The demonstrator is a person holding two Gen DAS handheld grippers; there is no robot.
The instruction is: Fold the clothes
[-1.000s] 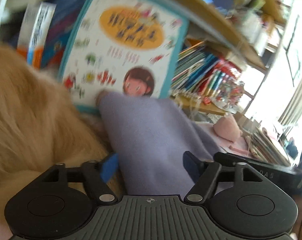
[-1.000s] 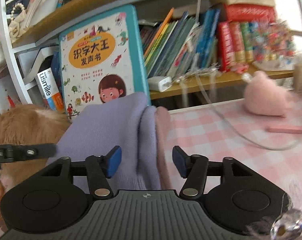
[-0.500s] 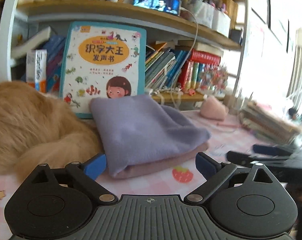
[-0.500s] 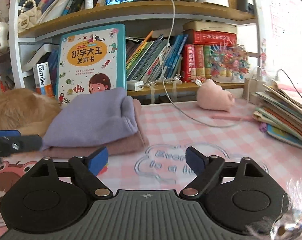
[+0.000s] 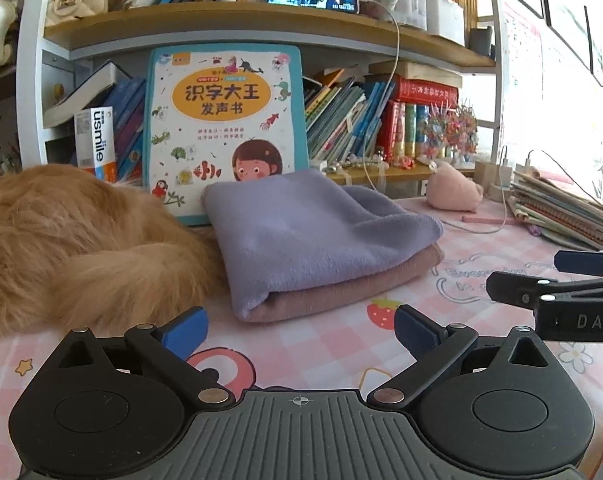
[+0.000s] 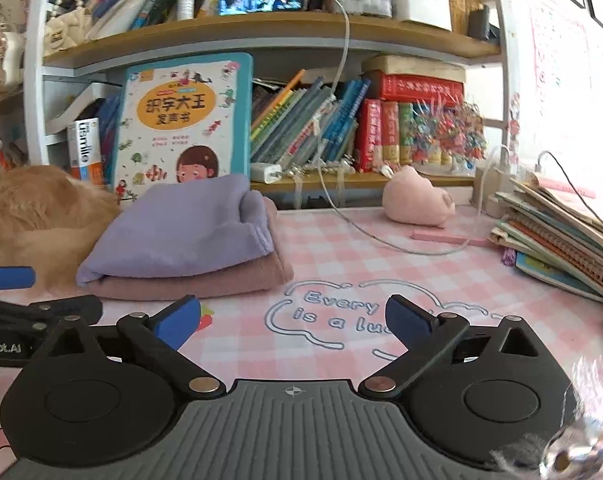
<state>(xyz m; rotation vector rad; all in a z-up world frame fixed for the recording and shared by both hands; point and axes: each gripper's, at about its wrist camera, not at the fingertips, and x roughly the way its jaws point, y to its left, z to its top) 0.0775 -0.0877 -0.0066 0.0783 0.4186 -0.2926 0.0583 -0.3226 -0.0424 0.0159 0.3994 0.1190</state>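
A folded lavender cloth (image 5: 313, 232) lies on top of a folded dusty-pink cloth (image 5: 341, 292) on the pink checked table, in front of a children's book (image 5: 221, 120). The stack also shows in the right wrist view, lavender (image 6: 189, 228) over pink (image 6: 205, 280). My left gripper (image 5: 299, 330) is open and empty, a short way in front of the stack. My right gripper (image 6: 293, 320) is open and empty, in front and to the right of the stack. Each gripper shows at the edge of the other's view.
An orange furry cat (image 5: 61, 248) lies left of the stack, touching it. A pink plush toy (image 6: 415, 200), a charging cable (image 6: 381, 240) and a pile of notebooks (image 6: 561, 240) lie to the right. Bookshelves (image 6: 261, 44) stand behind.
Both grippers have let go of the lavender cloth, opened wide and pulled back from the stack. The cloth now lies folded on the pink one.
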